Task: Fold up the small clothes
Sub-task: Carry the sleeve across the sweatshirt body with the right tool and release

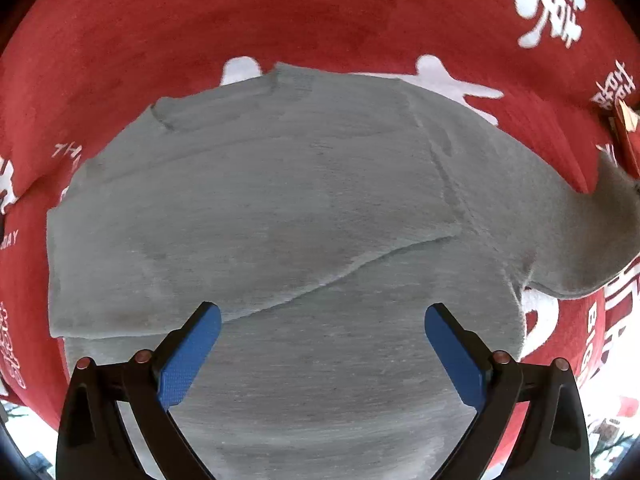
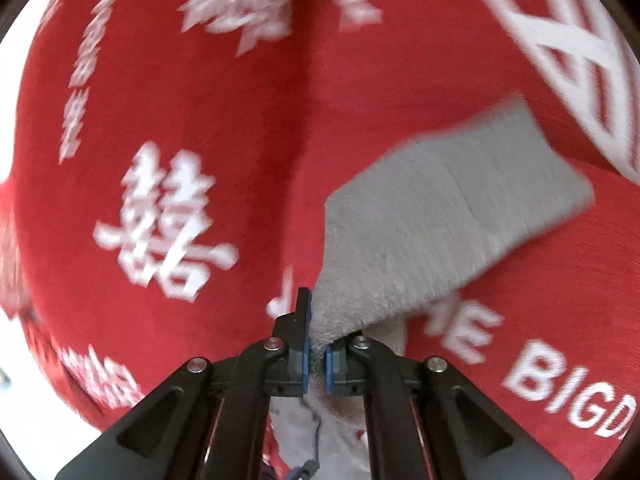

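A small grey T-shirt (image 1: 280, 208) lies flat on a red cloth (image 1: 280, 12) with white print. Its left sleeve side is folded in; the right sleeve (image 1: 580, 240) stretches out to the right. My left gripper (image 1: 322, 320) is open above the shirt's lower part, holding nothing. In the right wrist view my right gripper (image 2: 316, 344) is shut on the edge of the grey sleeve (image 2: 448, 216), which hangs lifted above the red cloth (image 2: 240, 120). That view is blurred by motion.
The red cloth with white characters and lettering covers the whole work surface. A wooden-looking object (image 1: 626, 132) shows at the right edge of the left wrist view. White surface (image 2: 24, 380) shows beyond the cloth's edge at lower left.
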{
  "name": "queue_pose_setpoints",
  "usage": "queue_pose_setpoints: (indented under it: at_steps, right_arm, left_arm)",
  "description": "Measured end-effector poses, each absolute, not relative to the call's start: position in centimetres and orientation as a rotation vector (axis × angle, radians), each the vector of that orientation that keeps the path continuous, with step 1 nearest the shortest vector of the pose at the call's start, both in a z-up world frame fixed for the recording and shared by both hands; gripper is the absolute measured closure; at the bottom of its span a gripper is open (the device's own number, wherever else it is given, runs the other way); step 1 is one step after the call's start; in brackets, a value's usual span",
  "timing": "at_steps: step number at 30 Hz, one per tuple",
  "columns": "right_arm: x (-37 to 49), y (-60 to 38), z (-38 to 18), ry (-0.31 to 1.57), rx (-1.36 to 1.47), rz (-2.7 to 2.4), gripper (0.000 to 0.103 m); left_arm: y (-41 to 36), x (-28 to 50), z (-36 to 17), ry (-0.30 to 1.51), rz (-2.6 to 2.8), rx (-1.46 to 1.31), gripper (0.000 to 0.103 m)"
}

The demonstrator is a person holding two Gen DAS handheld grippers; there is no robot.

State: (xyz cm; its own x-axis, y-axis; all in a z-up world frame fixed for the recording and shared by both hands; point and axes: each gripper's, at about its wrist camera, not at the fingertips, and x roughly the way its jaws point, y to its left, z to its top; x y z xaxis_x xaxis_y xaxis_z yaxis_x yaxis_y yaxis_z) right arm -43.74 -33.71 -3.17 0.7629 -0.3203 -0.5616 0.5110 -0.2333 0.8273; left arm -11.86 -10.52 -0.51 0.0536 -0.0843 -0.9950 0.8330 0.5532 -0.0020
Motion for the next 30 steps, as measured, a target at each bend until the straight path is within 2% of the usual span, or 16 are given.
queue_pose_setpoints:
  at_steps: [8,13,21,27,30]
  right_arm:
    - [-30.1,-32.8,2.9,0.335,1.332,-0.493,0.097]
    - [-20.6,-29.6,4.0,0.484,1.174,-0.344,0.097]
    - [-11.0,-22.1,-0.3,0.806,1.006,-0.241,0.097]
    - [-9.8,-19.0,-5.5,1.057,1.026,-0.280,0.093]
    - [-11.8,-19.5,-5.7,1.003,1.138,-0.319,0.067]
  left_arm:
    - [-7.0,-6.9,0.8,1.314,-0.738,0.643,0.001]
    - [-3.3,-2.7,1.3,1.311,-0.672,0.589,0.001]
    - [1.7,2.5,1.1,1.304,-0.580,0.522,0.001]
    - [3.2,3.9,0.0,1.331,-0.583,0.491,0.001]
    - [3.5,4.6,-0.2,1.347,-0.625,0.434,0.001]
